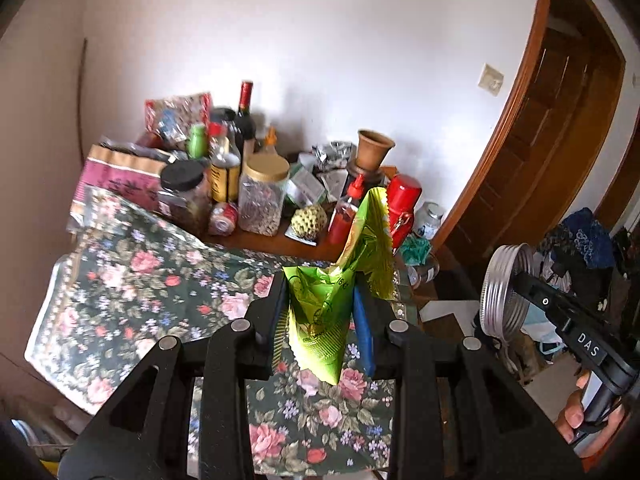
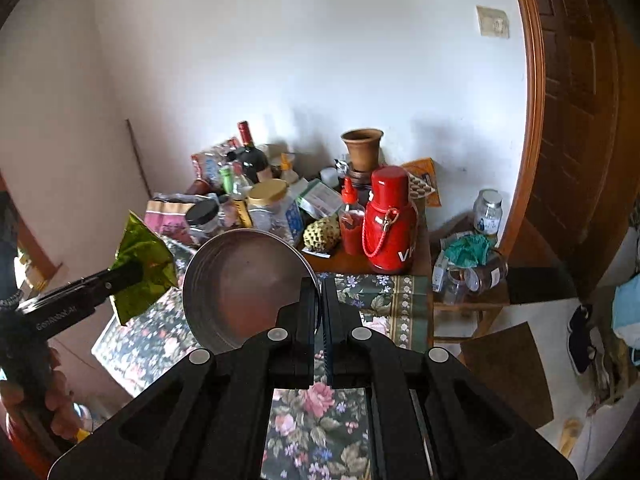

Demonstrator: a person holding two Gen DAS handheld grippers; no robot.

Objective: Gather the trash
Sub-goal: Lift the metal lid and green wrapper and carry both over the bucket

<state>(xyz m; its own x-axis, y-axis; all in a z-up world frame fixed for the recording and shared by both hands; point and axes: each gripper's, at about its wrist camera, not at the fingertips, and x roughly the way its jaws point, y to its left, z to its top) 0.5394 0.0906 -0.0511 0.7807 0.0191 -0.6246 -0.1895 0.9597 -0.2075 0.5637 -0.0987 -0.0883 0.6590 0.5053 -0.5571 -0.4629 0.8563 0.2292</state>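
- The left gripper [image 1: 320,300] is raised above the table and tilted downward; its jaws are clamped on a crumpled green foil wrapper [image 1: 340,300], which stands up between the two fingers with its serrated top edge reaching past the tips.
- In the right wrist view the same gripper comes in from the left edge, angled up to the right, with the wrapper [image 2: 140,268] fanned out at its tip; the person's left hand [image 2: 52,400] is wrapped around the handle low in the corner.
- The right gripper [image 2: 320,284] is also held above the table and pitched downward; its jaws are pressed together on the thin rim of a round metal lid [image 2: 244,288], whose hollow inside faces the camera.
- From the left wrist view that lid [image 1: 504,288] is seen nearly edge-on, its threaded side wall showing, at the tip of the right gripper; the right hand [image 1: 580,412] grips the handle at the lower right.
- Below both grippers lies a floral tablecloth [image 1: 160,288] on the wooden table [image 1: 280,244].
- Further back, crowded towards the wall, stand a red thermos [image 2: 390,220], a sauce bottle [image 2: 351,220], a custard apple [image 2: 322,232], a gold-lidded jar [image 1: 262,196], a wine bottle [image 1: 245,116] and a clay vase [image 2: 362,146].
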